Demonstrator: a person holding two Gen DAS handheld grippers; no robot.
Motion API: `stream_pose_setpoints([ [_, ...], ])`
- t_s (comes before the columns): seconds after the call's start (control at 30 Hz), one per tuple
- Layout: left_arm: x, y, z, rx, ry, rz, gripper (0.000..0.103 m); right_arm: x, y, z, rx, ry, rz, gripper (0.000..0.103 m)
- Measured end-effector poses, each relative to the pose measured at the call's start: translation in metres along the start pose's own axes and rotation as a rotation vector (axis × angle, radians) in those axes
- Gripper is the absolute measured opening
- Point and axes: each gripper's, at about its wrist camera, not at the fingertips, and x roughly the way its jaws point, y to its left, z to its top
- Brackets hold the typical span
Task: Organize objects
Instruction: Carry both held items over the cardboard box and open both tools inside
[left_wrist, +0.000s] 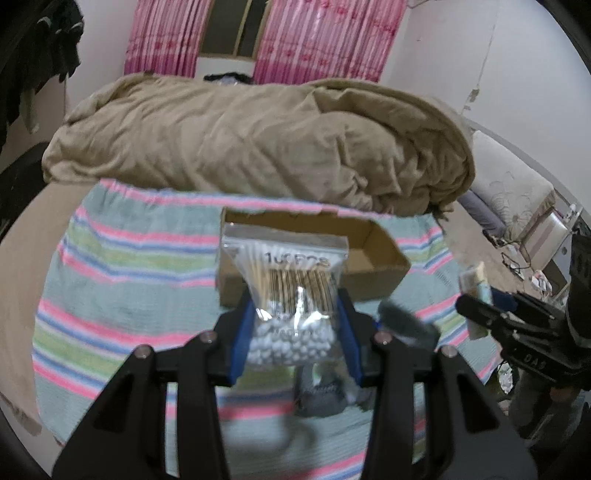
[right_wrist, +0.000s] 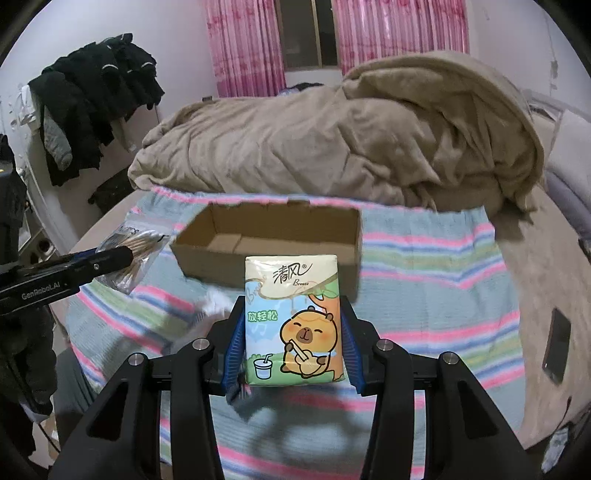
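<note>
My left gripper (left_wrist: 295, 325) is shut on a clear zip bag of cotton swabs (left_wrist: 288, 288) and holds it above the striped towel (left_wrist: 129, 266), just in front of the open cardboard box (left_wrist: 376, 251). My right gripper (right_wrist: 293, 332) is shut on a tissue pack with a cartoon capybara (right_wrist: 293, 317), held above the towel in front of the same box (right_wrist: 266, 240). The left gripper with the swab bag (right_wrist: 129, 254) also shows at the left of the right wrist view. The right gripper (left_wrist: 480, 314) shows at the right of the left wrist view.
A crumpled tan blanket (left_wrist: 258, 140) lies on the bed behind the box. A grey item (left_wrist: 321, 391) lies on the towel under my left gripper. A white crumpled item (right_wrist: 214, 299) lies near the box. A dark phone (right_wrist: 556, 343) lies at right.
</note>
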Motion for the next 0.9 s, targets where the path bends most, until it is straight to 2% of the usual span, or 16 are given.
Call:
stream_pose_setpoints([
  [0.17,0.009,-0.016,0.03,0.044,-0.025,-0.03,0.043,0.001,-0.001,0.034,-0.022,-0.055,-0.006,0.048],
  [0.37,0.034,-0.027,0.046,0.058,-0.025,-0.046,0.043,0.02,-0.006,0.064,-0.043,-0.088,-0.021,0.048],
  [0.67,0.084,-0.029,0.063,0.032,0.016,-0.054,0.043,0.074,-0.021,0.087,-0.044,-0.05,-0.033,0.048],
  [0.9,0.141,-0.024,0.059,0.027,0.071,-0.04,0.043,0.125,-0.03,0.085,-0.016,0.02,-0.027,0.048],
])
